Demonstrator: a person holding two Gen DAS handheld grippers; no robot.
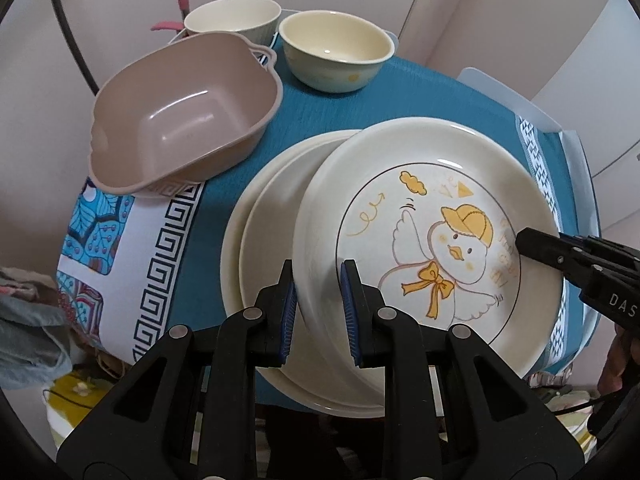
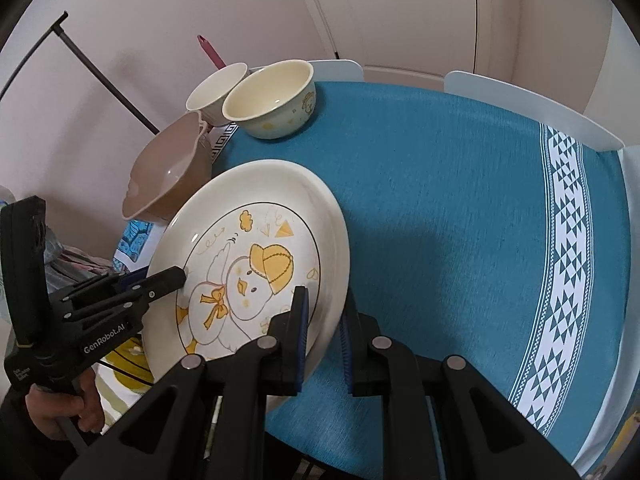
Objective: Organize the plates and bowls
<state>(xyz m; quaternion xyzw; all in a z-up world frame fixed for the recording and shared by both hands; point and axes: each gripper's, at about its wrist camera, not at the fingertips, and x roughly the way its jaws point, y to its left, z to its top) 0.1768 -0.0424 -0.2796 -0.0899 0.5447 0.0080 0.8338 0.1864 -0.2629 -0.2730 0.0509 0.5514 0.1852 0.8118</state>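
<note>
A cream plate with a yellow duck drawing [image 1: 432, 240] lies tilted on top of a stack of plain cream plates [image 1: 264, 248] on the blue tablecloth. My left gripper [image 1: 319, 312] straddles the duck plate's near rim, one finger under and one over. My right gripper [image 2: 323, 336] straddles the opposite rim of the same duck plate [image 2: 248, 264]. Each gripper's jaws sit around the rim with a gap left. The right gripper also shows in the left wrist view [image 1: 568, 256], the left gripper in the right wrist view [image 2: 132, 292].
A brown square plastic basin [image 1: 180, 116] stands at the left edge of the table. Two cream bowls [image 1: 336, 52] [image 1: 232, 16] stand at the back. White chair backs [image 2: 528, 108] line the far side. Blue tablecloth [image 2: 460, 220] lies bare to the right.
</note>
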